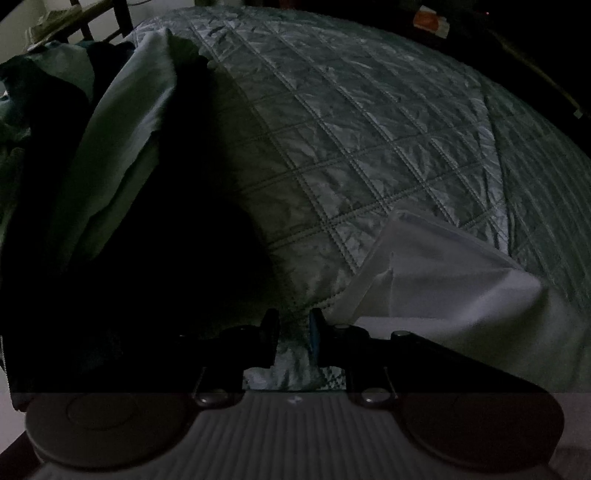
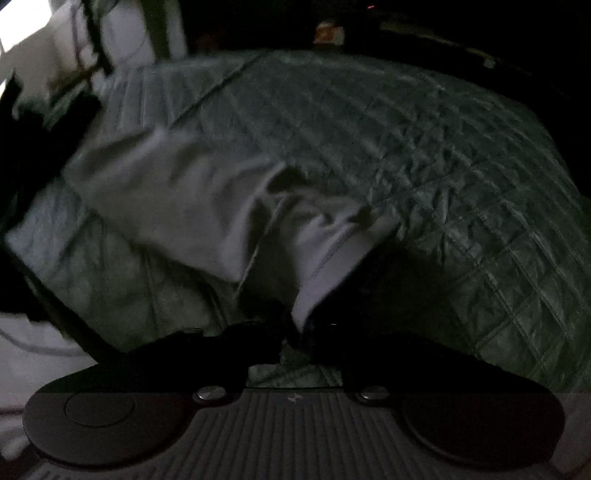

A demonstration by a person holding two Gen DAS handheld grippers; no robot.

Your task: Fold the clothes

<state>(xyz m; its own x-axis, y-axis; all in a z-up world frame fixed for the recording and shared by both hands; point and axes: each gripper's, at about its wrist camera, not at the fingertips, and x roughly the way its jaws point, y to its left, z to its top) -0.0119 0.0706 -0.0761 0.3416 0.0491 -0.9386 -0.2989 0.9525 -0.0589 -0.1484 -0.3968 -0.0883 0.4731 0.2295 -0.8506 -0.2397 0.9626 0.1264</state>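
A white garment [image 2: 192, 192] lies spread over the quilted grey-green bedspread [image 2: 443, 166]. One narrow end of it runs down between the fingers of my right gripper [image 2: 297, 332]. The jaws stand apart there, with quilt showing below the cloth. In the left wrist view the same white garment [image 1: 461, 295] lies crumpled at the lower right. My left gripper [image 1: 294, 328] hovers just over the bedspread [image 1: 369, 129], its jaws a narrow gap apart with only quilt between them. A dark garment [image 1: 166, 258] lies right beside its left finger.
A pale green-grey cloth [image 1: 122, 147] and a pile of dark and teal clothes [image 1: 44, 92] lie at the left of the bed. Dark bed rails [image 1: 122, 14] stand behind them. A white object [image 2: 37, 350] sits at the bed's lower left. The room is dim.
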